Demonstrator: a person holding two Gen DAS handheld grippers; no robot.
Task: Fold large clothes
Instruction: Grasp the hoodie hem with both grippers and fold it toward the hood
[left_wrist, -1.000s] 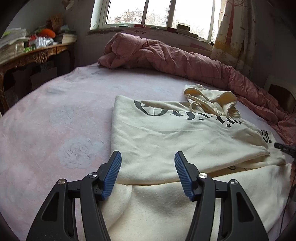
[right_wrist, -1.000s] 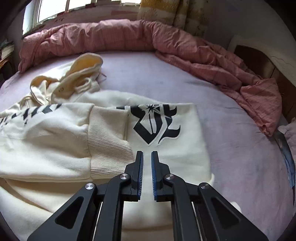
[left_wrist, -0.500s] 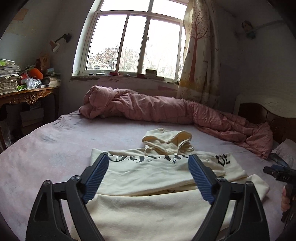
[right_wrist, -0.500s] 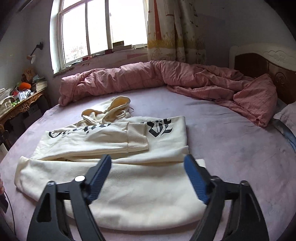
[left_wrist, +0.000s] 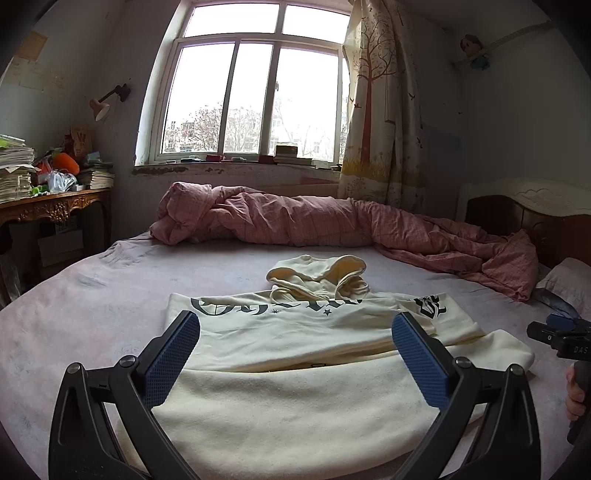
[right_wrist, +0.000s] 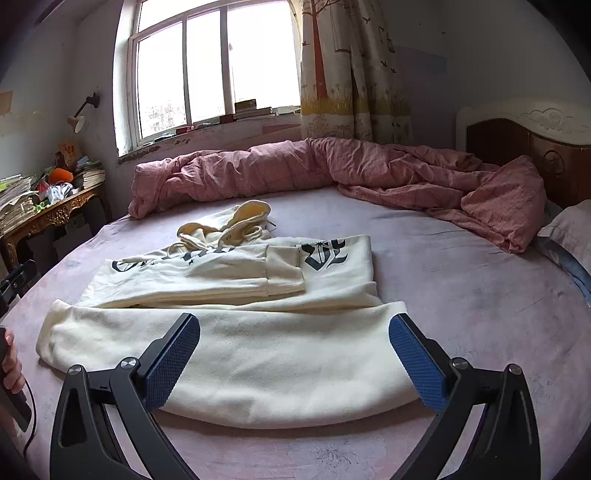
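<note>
A cream hoodie (left_wrist: 295, 369) with black lettering lies partly folded on the pink bed; its bottom part is folded up toward the chest and a sleeve lies across the front. Its hood (left_wrist: 321, 273) points toward the window. The hoodie also shows in the right wrist view (right_wrist: 240, 339), with the sleeve cuff (right_wrist: 284, 269) folded over the print. My left gripper (left_wrist: 295, 362) is open and empty, raised above the near edge. My right gripper (right_wrist: 295, 362) is open and empty, also held back above the near fold. The right gripper's body (left_wrist: 561, 336) shows at the left view's right edge.
A crumpled pink quilt (left_wrist: 332, 221) runs along the far side of the bed (left_wrist: 92, 314) below the window. A wooden headboard (right_wrist: 535, 147) and a pillow (right_wrist: 572, 229) are on the right. A cluttered ornate desk (left_wrist: 48, 206) stands at the left.
Both grippers have let go of the hoodie, opened wide and pulled up and back from it. The right gripper was nearly shut a second ago. The hoodie lies still.
</note>
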